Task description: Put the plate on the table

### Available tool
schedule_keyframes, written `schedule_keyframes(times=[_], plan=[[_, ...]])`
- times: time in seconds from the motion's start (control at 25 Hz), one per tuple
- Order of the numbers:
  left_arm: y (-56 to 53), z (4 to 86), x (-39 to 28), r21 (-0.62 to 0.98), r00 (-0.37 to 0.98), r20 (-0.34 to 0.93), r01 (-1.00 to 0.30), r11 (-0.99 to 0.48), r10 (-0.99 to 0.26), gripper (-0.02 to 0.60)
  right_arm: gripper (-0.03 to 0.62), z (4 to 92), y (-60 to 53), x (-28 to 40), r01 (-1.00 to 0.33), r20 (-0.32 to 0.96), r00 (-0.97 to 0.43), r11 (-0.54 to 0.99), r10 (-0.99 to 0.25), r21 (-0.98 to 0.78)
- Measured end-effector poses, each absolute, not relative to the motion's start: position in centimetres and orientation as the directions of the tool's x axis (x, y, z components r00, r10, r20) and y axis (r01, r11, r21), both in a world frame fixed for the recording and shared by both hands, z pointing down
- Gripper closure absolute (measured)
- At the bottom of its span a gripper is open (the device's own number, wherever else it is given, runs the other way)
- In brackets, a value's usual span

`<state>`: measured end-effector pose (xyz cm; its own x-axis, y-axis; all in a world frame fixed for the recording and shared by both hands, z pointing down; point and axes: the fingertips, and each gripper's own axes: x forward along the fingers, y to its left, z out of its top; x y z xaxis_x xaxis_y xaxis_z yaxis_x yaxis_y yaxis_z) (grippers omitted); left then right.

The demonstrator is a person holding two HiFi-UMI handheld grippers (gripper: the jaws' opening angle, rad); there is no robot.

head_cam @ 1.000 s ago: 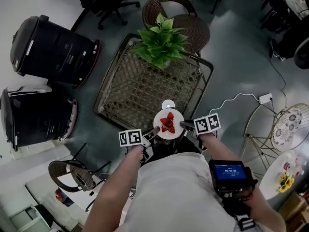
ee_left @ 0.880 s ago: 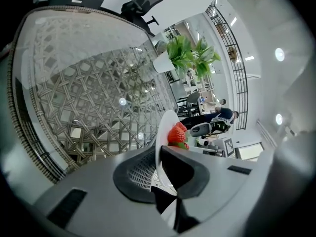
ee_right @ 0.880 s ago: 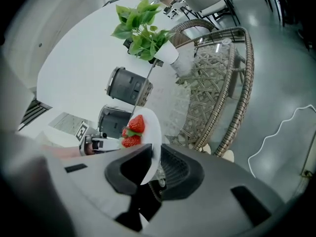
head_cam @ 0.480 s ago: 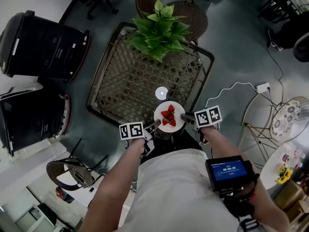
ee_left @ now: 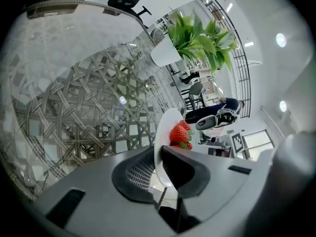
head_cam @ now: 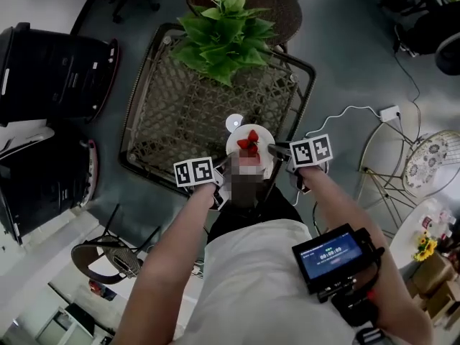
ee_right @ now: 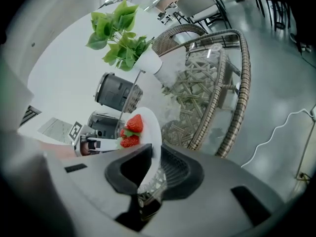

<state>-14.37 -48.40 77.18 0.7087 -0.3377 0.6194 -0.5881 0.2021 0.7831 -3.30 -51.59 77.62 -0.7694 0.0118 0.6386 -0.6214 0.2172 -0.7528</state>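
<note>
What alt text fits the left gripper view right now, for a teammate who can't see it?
The left claw grips the rim of a white plate seen edge-on, with red strawberries on it. Beyond lies the woven, glass-topped table, with a leafy potted plant at its far end.

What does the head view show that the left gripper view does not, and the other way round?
Only the head view: the white plug and the screen on the person's arm. Only the left gripper view: the jaws of the left tool shut on the plate rim. Both: plate, strawberries, woven table, plant.
</note>
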Motion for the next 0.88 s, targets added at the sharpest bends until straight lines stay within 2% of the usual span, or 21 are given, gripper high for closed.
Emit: schedule_keyframes(times=[0.88], plan=[[-55.6, 81.3, -13.5, 0.697, 0.643, 0.713, -0.695, 0.180, -0.279, 0.537, 0.537, 81.0, -58.3, -2.1, -0.694, 0.689, -0.718, 0.159, -0.097, -0.702]])
